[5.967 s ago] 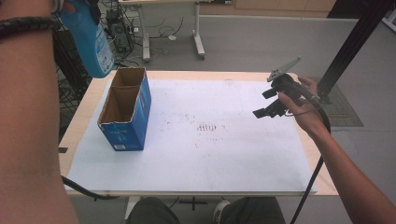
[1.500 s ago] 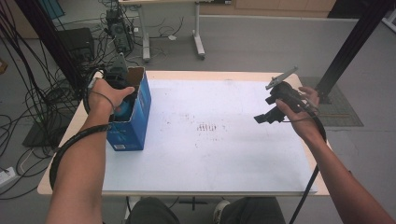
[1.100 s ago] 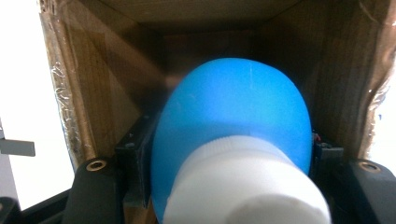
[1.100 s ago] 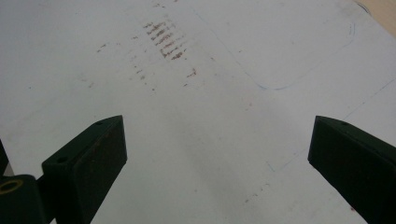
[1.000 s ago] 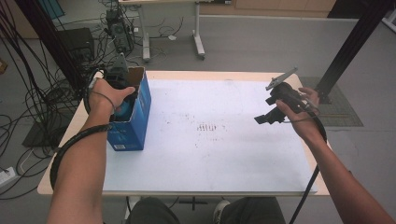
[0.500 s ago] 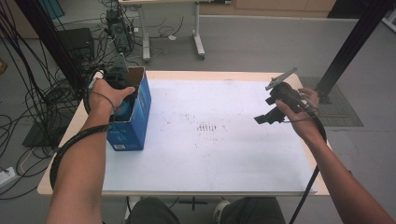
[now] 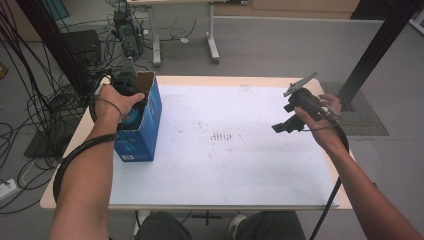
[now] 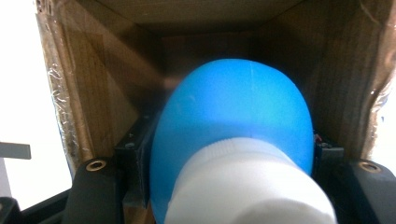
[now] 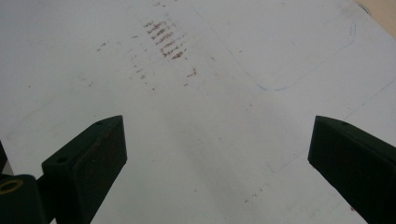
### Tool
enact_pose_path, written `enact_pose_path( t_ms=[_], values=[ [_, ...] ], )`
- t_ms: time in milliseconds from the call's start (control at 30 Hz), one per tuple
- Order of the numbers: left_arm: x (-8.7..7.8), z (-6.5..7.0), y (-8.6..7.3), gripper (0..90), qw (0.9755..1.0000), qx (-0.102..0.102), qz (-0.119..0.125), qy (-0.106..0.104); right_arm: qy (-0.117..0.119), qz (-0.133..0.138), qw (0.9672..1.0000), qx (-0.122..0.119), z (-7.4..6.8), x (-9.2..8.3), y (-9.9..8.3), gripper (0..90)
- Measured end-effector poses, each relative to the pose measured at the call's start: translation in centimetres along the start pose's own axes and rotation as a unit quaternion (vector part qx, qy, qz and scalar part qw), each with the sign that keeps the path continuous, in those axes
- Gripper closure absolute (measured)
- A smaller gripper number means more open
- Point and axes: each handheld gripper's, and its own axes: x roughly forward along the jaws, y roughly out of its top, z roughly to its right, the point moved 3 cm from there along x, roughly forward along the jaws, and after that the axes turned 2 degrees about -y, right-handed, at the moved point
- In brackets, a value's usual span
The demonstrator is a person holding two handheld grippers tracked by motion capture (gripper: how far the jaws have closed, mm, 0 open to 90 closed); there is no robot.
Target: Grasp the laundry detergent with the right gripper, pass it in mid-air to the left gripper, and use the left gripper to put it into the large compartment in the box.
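Note:
A blue cardboard box (image 7: 145,131) stands open-topped at the table's left side. My left gripper (image 7: 129,102) reaches down into it, shut on a blue bottle (image 8: 233,121) with a white cap (image 8: 247,186). The black jaws press on the bottle's two sides, between the brown inner walls of the box (image 8: 107,98). A bit of the blue bottle (image 7: 131,118) shows under the hand. My right gripper (image 7: 286,118) hovers over the table's right side, open with nothing between its fingers (image 9: 93,154).
A white sheet (image 7: 250,170) covers the table, with small brown marks (image 7: 220,136) near its middle. Cables (image 7: 45,100) crowd the floor at the left. A black post (image 7: 380,45) stands past the right edge.
Six seconds ago the left gripper held the bottle high, left of the box; it now sits down inside the box. Over the last second and a half nothing has moved.

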Motion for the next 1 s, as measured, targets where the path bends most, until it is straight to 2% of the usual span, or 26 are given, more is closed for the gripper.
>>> enact_pose_path(
  t_ms=[1000],
  values=[
    [0.03, 0.02, -0.06, 35.3, 1.0, 0.001, 0.003, -0.001, 0.0, -0.003, 1.0, 0.0, -0.11, -0.02, -0.13, 4.2]
  ],
)
